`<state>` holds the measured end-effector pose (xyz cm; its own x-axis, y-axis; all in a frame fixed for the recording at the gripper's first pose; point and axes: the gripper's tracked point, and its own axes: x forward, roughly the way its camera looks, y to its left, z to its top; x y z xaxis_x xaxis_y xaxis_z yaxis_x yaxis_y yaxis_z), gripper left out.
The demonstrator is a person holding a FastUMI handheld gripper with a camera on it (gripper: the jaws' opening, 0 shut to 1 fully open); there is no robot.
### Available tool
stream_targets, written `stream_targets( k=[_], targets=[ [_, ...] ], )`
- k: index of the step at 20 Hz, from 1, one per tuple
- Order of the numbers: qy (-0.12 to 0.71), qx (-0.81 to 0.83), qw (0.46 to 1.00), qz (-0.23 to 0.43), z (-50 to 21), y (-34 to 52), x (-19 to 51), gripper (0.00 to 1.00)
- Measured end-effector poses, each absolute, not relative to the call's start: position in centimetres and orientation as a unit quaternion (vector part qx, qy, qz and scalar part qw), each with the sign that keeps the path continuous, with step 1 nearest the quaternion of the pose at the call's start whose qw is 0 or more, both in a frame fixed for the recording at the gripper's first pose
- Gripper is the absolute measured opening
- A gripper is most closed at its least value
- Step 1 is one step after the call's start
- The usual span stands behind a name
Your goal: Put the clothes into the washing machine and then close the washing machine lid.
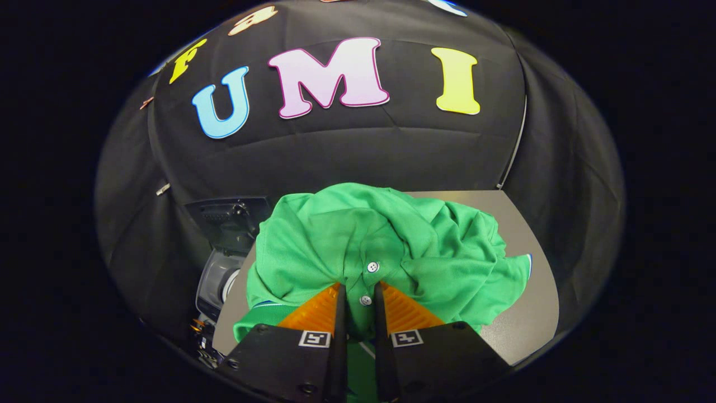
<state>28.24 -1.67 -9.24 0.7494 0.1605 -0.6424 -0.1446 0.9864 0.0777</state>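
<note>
Gripper view: gripper [358, 294] clamps green shirt [380, 246] (table [531, 302] mostly covered).

Shirt [358, 240]: bright green, plain, fine knit texture; white buttons [372, 267] on the placket; thin blue-and-white trim at a sleeve edge. Bench [526, 313]: flat grey. Washer [221, 268]: pale grey body, black panel above. Booth wall: black cloth.

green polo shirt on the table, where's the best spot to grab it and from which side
Grip the crumpled green polo shirt at its buttoned placket, coming in from the near side. That strip stands up as a doubled ridge, and the gripper is already closed on it there, pinching the fabric above the grey table.
</note>
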Motion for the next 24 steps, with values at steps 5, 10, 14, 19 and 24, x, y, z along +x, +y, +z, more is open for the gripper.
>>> stream_targets(
  k=[5,10,14,19,24],
  targets=[
    [0.323,0.039,0.942,0.081,-6.4,-1.4,28.3,0.24],
    [0.318,0.032,0.944,0.083,-5.4,-1.2,28.3,0.24],
    [0.321,0.038,0.944,0.074,-5.4,-0.9,28.4,0.24],
    [0.289,0.046,0.953,0.075,-1.3,0.2,28.7,0.24],
    [0.258,0.048,0.962,0.081,3.4,2.5,28.6,0.24]
  ],
)
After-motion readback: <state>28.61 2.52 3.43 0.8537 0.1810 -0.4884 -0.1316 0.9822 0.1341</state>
